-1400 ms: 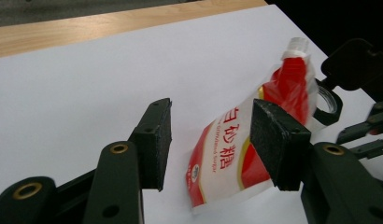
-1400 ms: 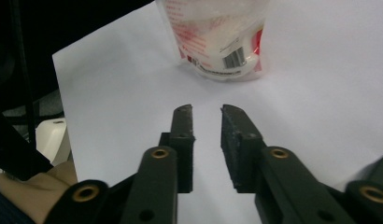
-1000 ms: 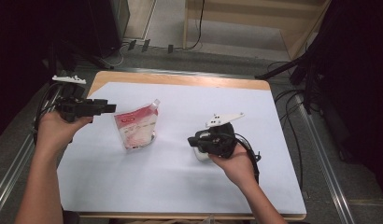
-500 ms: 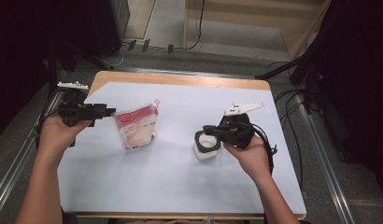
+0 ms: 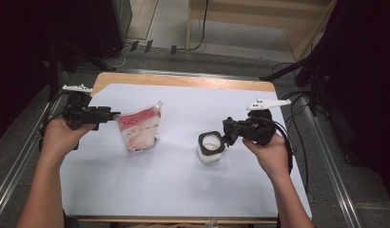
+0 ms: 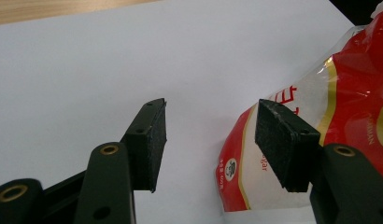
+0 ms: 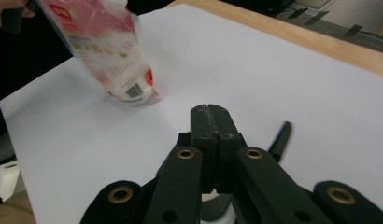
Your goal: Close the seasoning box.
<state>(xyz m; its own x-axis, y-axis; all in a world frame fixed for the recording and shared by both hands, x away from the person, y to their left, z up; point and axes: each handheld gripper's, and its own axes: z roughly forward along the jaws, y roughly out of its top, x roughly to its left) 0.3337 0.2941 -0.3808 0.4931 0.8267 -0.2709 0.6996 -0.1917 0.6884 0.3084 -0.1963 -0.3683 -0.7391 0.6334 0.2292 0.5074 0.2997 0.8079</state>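
Left gripper [image 5: 107, 115] fingers have just been opening beside the red pouch [image 5: 138, 130] — right gripper [image 5: 226, 133] fingers closed, above the white cup [image 5: 210, 148].

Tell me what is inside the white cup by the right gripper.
The white cup has a black rim; its inside looks white in the high view, contents unclear. The right gripper touches its rim and covers that edge.

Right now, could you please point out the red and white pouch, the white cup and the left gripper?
red and white pouch [image 5: 138, 130]: high view, front panel.
white cup [image 5: 210, 148]: high view, white inside.
left gripper [image 6: 208, 140]: left gripper view, midway between open jaws.
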